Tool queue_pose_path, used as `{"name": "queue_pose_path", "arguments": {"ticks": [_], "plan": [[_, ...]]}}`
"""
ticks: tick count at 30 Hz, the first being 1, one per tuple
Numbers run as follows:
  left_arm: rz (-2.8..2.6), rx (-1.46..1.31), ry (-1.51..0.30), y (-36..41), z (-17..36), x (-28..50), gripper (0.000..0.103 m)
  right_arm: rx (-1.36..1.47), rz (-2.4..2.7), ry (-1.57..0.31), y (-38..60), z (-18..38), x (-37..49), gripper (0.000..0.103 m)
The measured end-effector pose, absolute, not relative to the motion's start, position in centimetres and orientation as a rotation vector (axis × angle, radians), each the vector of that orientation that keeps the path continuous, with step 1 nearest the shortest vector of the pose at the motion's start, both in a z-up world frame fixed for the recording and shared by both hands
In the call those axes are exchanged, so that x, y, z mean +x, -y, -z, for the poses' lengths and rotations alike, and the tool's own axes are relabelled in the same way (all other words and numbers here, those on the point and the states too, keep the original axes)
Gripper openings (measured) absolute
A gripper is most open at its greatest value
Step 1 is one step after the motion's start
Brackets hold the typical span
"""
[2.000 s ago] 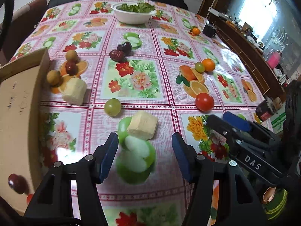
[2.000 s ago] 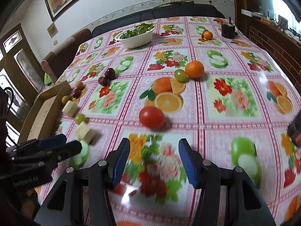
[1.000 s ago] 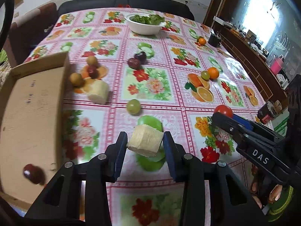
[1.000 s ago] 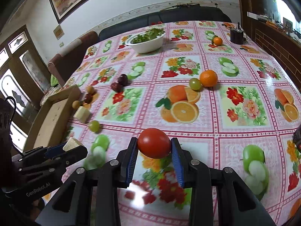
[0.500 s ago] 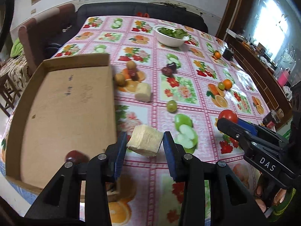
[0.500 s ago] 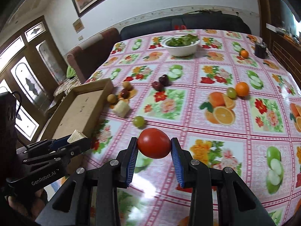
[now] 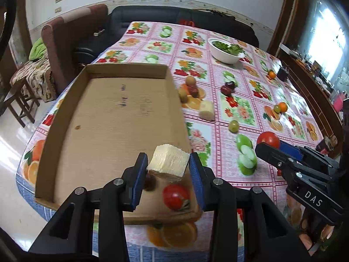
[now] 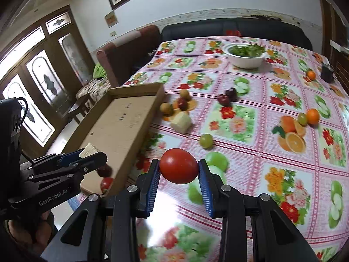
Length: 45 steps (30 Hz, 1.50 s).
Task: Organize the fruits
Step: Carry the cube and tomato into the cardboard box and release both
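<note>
- The left gripper (image 7: 168, 171) is clamping a pale cut chunk (image 7: 169, 162) between its blue pads, jaws closed down to the chunk's width.
- It is hanging over the near right corner of the cardboard box (image 7: 65, 113), so the drop point is lying straight below, not ahead.
- Under it in the box, a small red tomato (image 7: 175, 196) and a dark fruit (image 7: 149, 182) are sitting; the dark one is half hidden by the pad, so it may be a plum.
- The right gripper (image 8: 178, 172) is squeezing a big tomato (image 8: 178, 169), jaws closed to its width, over the tablecloth (image 8: 250, 157).
- From this gripper the box is lying to the left, its long axis running away from the camera; the left gripper is the nearer one and likely releases first.
- Out on the cloth, a second chunk (image 8: 181, 121), a green grape (image 8: 206, 140), plums (image 8: 226, 97) and an orange (image 8: 312, 115) are waiting, well apart from the box.
</note>
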State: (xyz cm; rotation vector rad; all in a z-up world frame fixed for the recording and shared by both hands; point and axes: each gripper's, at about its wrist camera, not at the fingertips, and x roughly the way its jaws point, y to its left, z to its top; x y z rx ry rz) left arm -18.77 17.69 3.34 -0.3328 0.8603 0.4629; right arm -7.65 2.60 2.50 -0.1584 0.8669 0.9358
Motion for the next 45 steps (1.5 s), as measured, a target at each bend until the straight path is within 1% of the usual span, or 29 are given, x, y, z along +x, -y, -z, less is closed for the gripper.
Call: {"name": "queue_pose_path", "arguments": {"ticks": [24, 37, 45], "plan": [[-0.617, -0.417, -0.860, -24.5, -2.3, -24.1, 0.037, -0.255, -1.100, -0.869, -10.1, -2.5, -11.7, 0.035], [-0.618, -0.436, -0.933, -26.0, 0.4, -23.3, 0.037, -0.334, -1.155, -0.941, -17.9, 0.3, -12.7, 0.035], [-0.609, -0.447, -0.951, -26.5, 1.1, -23.2, 0.037, -0.406, -1.142, -0.971, -20.0, 2.4, -12.5, 0.036]]}}
